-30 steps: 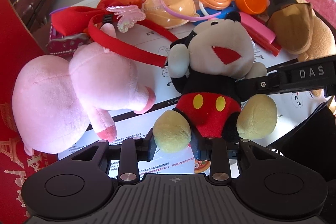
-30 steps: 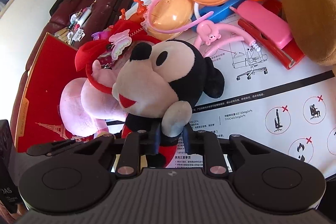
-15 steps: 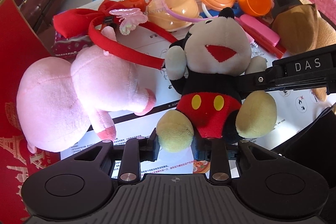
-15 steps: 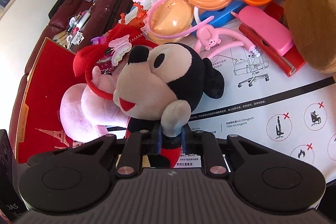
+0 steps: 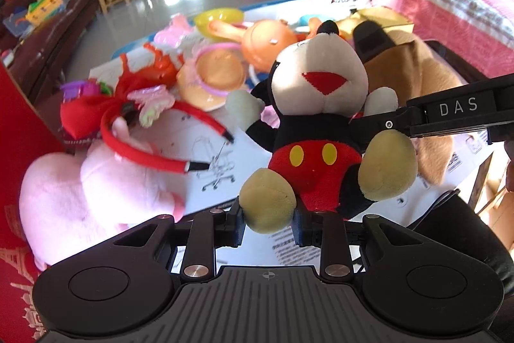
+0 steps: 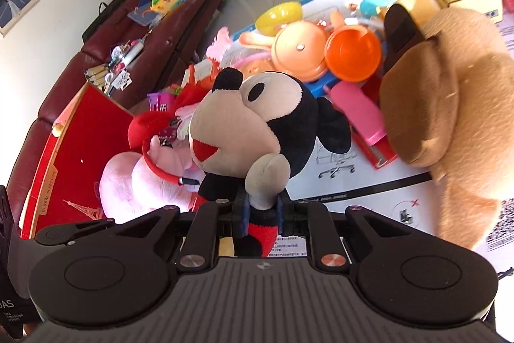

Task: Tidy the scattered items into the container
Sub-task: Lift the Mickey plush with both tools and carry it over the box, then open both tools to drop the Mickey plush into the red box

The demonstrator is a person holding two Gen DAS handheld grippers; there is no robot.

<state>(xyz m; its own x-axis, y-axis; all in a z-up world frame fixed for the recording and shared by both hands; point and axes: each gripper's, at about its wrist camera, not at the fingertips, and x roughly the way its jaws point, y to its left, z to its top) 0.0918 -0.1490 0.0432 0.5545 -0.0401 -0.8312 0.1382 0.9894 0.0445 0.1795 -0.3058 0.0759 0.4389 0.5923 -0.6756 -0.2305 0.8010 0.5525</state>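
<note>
A mouse plush (image 5: pixel 318 124) in red shorts hangs upright above the printed white sheet (image 6: pixel 369 185), held from two sides. My left gripper (image 5: pixel 266 221) is shut on its tan foot. Shut on the plush's grey hand is my right gripper (image 6: pixel 261 211), and the plush's head (image 6: pixel 250 124) rises just behind the jaws. A red box (image 5: pixel 19 150) printed with a gold tower stands at the left edge of both views, also seen as the red box (image 6: pixel 80 150) beyond the pink plush (image 6: pixel 135 182).
A pink plush (image 5: pixel 80 192) wearing a red headband (image 5: pixel 138 150) lies left of the mouse. A big brown dog plush (image 6: pixel 449 118) fills the right. Orange toy pans (image 6: pixel 298 50), an orange cup (image 6: pixel 353 53) and a pink case (image 6: pixel 356 114) crowd the back. A dark sofa (image 6: pixel 96 60) runs behind.
Both grippers have risen with the mouse plush, which now hangs clear of the sheet. The left jaws drew in onto its foot. More of the room behind shows.
</note>
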